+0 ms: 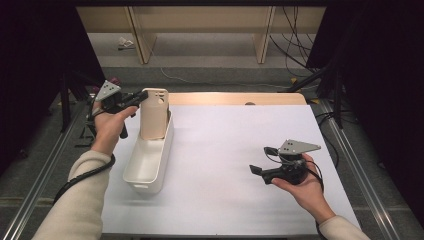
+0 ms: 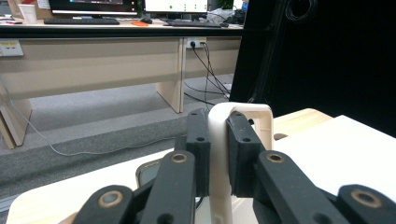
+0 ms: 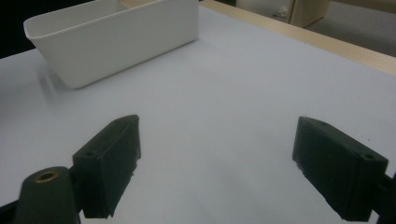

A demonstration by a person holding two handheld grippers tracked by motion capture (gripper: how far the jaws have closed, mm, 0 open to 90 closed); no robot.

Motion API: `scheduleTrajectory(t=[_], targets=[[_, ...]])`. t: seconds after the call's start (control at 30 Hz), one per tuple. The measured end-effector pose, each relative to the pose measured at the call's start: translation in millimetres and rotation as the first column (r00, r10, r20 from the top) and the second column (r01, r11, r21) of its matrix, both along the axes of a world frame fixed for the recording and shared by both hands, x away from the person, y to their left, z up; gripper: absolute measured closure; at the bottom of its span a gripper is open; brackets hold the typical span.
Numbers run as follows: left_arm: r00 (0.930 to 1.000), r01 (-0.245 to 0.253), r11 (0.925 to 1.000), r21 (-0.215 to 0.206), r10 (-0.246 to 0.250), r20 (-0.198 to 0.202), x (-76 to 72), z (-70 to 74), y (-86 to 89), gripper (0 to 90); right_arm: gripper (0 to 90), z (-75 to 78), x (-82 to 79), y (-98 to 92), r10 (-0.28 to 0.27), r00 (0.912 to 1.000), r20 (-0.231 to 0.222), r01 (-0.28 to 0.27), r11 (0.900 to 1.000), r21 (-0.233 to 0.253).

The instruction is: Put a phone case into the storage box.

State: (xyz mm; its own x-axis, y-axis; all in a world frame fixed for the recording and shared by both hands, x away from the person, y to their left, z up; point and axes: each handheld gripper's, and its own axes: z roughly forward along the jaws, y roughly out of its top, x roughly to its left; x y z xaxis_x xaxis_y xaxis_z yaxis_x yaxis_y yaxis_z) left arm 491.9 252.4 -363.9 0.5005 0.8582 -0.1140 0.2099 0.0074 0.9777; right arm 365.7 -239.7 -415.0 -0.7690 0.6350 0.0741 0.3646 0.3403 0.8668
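Sleeved forearms enter from the near edge of the table. Reference landmark: the white bin, a long open-topped container lying on the white tabletop.

Left gripper: held above the far end of the white bin, its jaws closed on the upper edge of a beige phone case. In the left gripper view, the two black pads press on either side of the case's thin rim. The case stands upright, with its lower end inside the far end of the bin and its camera cut-out near the top.

Right gripper: held low over the tabletop, well apart from the white bin and to its right, pointing toward it. Jaws are spread wide with nothing between them; the right gripper view shows bare tabletop in the gap and the bin beyond.
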Motion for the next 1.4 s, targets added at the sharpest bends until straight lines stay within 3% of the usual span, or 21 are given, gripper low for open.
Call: scheduleTrajectory(t=[0.63, 1.4], targets=[[0.9991, 0.006, 1.0, -0.001, -0.006, -0.042, 9.3, -22.2, 2.5, 80.8, 16.2, -0.5, 0.3, 0.2, 0.003, 1.0, -0.002, -0.003, 1.0, -0.003], [0.997, 0.009, 1.0, 0.002, -0.009, -0.077, 18.2, -35.8, 1.9, 80.8, 16.3, -1.6, 1.2, 0.0, 0.005, 1.0, -0.007, -0.005, 1.0, -0.004]])
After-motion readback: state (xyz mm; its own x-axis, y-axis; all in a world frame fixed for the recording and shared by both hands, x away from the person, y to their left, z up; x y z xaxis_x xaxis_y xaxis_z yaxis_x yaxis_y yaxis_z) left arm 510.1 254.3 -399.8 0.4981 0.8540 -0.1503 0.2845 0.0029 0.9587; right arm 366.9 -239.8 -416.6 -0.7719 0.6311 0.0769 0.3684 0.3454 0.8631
